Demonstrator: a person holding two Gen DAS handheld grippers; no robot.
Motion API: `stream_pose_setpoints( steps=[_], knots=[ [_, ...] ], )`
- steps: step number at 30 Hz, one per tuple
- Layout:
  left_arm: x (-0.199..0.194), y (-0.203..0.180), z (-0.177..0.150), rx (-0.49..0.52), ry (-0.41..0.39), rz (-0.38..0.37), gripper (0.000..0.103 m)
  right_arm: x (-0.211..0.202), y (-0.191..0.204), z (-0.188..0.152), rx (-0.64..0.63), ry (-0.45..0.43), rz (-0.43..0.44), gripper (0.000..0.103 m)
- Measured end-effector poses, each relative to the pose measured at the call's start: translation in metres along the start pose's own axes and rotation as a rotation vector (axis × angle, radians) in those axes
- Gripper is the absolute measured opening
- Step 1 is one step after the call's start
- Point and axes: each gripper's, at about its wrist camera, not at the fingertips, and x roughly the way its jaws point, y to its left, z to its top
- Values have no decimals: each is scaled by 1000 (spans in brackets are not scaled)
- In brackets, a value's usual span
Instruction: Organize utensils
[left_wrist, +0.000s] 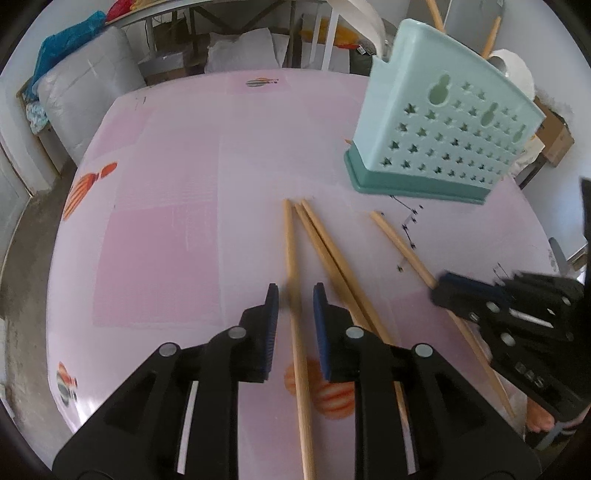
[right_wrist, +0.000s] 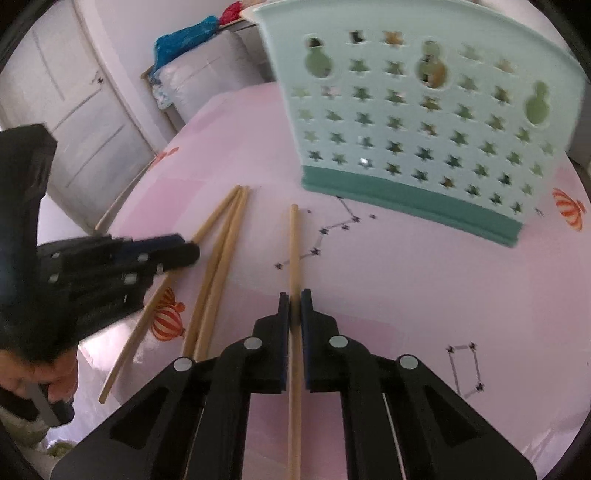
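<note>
Right gripper (right_wrist: 294, 302): jaws closed down to a narrow slot, pads pressed on both sides of a single chopstick (right_wrist: 294, 243). The stick is aligned with the fingers; its tip is seen past the fingertips toward the holder, the rest runs back between the finger bodies.
Left gripper (left_wrist: 295, 295): jaws apart, nothing clamped. A leftmost chopstick (left_wrist: 291, 243) is straddled: it lies in the gap, clear of both pads as far as can be told. It is blurred at the fingertips, so contact cannot be ruled out.
Left pad (left_wrist: 272, 325) / right pad: blue facing, black finger bodies behind.
Chopstick pair (left_wrist: 328, 247): lying together on the table, just right of the left gripper's right finger, passing under that finger. Tips converge with the straddled stick's tip at the far end.
Spacing: the right-held stick is set apart from the other three, on the holder side.
Utensil holder (left_wrist: 439, 122): light teal, star cut-outs, darker teal base, upright on the table beyond all the stick tips. Not touched by either gripper. Wooden sticks are seen rising above its rim in the left wrist view.
Table (left_wrist: 177, 206): pink cover, orange striped prints and small constellation marks.
</note>
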Motion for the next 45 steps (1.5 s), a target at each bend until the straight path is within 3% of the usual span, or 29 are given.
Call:
stream_pose_setpoints(
  steps=[3,6,13,17,31,36,41,45],
  knots=[
    [6,2,9,1,-6,12,16,-7,-10,-7,39,3,-3,6],
    [9,5,14,-11,-11,15,6,-14,-23,-15,93,6,-7,6],
    [-1,7,-1,-45,7,-14,5,-27,-45,-31,196,15,12,6],
    [-4,4,-5,-20,12,18,5,-25,-50,-29,220,26,67,7],
    [8,-7,14,71,5,81,13,-12,-44,-9,176,23,30,8],
    [11,-5,18,62,4,77,13,-12,-38,-5,150,26,31,22],
    [11,-4,18,62,-1,80,13,-14,-31,-5,117,25,34,23],
    [11,-5,17,58,-7,80,13,-8,-20,-3,60,29,-21,23]
  ],
)
